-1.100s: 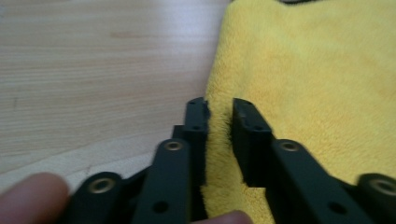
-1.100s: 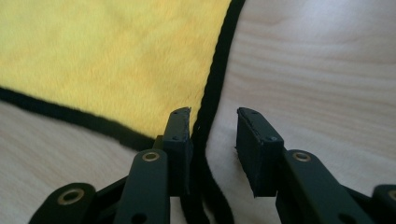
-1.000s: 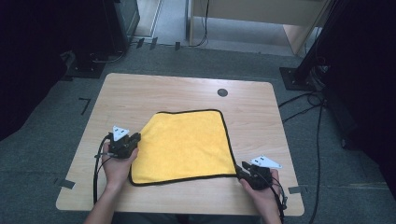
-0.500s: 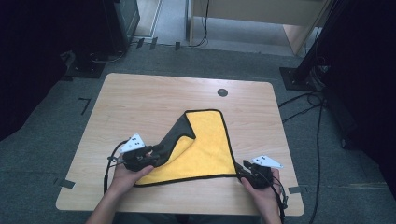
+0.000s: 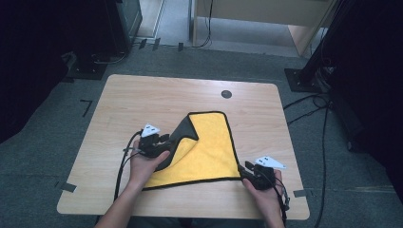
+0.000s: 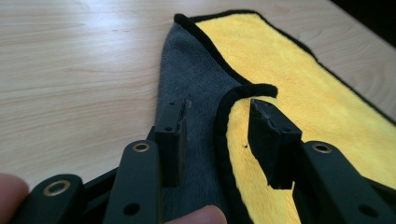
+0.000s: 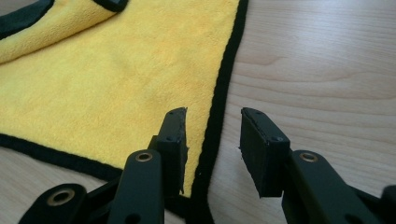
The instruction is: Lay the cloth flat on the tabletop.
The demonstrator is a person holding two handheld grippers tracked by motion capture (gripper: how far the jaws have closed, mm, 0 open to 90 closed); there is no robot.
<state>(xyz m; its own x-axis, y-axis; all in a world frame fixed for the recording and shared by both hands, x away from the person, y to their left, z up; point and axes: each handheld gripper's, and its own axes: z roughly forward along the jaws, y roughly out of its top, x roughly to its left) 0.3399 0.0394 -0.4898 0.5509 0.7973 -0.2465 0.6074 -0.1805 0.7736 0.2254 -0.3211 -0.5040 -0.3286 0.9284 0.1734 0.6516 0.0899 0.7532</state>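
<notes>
A yellow cloth [image 5: 211, 147] with a black hem lies on the wooden table [image 5: 142, 99]. Its left side is folded over to the right, so the grey underside [image 6: 196, 79] shows. My left gripper [image 5: 164, 140] is at that fold. Its jaws have just been opening, and in the left gripper view [image 6: 217, 109] the folded hem lies loose between them, with the pads off it. My right gripper [image 5: 247, 171] sits at the cloth's near right corner. In the right gripper view [image 7: 212, 114] it is open, with the black hem [image 7: 219, 98] running between its jaws, untouched.
A round black cable port [image 5: 226, 94] sits in the table's far side. Bare wood lies to the left and beyond the cloth. Black stands [image 5: 304, 76] and cables [image 5: 323, 118] are on the grey floor around the table.
The left gripper has carried the cloth's left side up and over to the right, turning the grey underside up, then opened on it. The right gripper has stayed put.
</notes>
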